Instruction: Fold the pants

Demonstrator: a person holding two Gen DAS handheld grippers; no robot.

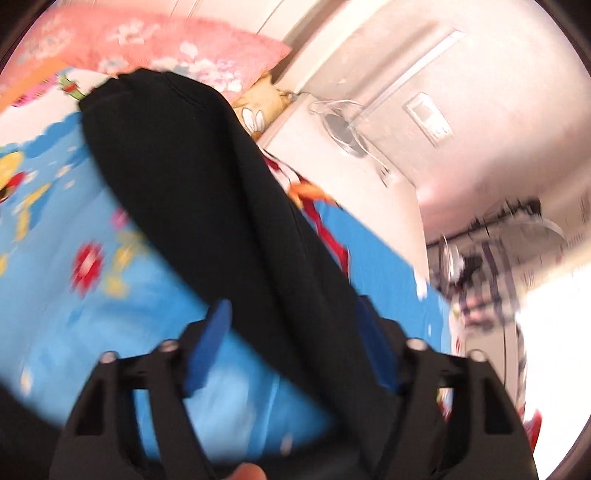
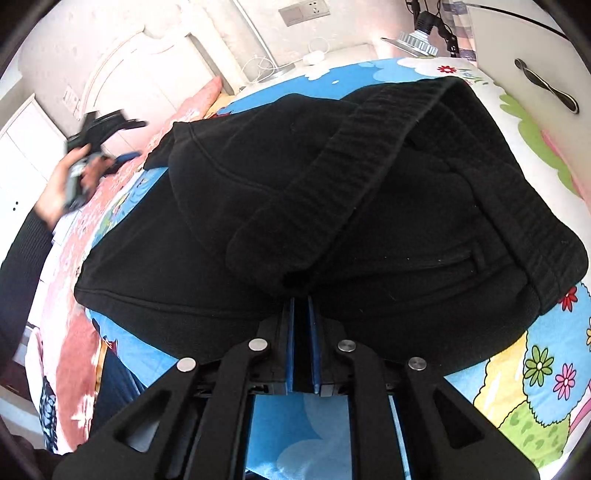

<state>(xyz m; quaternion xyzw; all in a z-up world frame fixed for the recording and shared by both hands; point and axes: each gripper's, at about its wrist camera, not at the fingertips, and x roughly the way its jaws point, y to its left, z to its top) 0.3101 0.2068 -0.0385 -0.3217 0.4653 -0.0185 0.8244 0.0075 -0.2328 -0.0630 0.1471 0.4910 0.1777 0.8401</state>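
Black pants (image 2: 314, 206) lie bunched on a bed with a blue cartoon sheet (image 2: 535, 369); the ribbed waistband (image 2: 354, 162) crosses the top. My right gripper (image 2: 301, 299) is shut on the near edge of the pants, blue pads pressed together. In the left wrist view a black pant leg (image 1: 207, 177) runs from the pillow down between the fingers. My left gripper (image 1: 291, 314) is open, its blue pads (image 1: 212, 343) wide apart either side of the cloth. The left gripper also shows at far left in the right wrist view (image 2: 99, 129), held in a hand.
A pink floral pillow (image 1: 166, 40) lies at the head of the bed. A white headboard (image 2: 147, 62) and wall with sockets (image 2: 303, 11) stand behind. A white nightstand with cables (image 1: 332, 147) is beside the bed. A white drawer with a handle (image 2: 546, 85) is at right.
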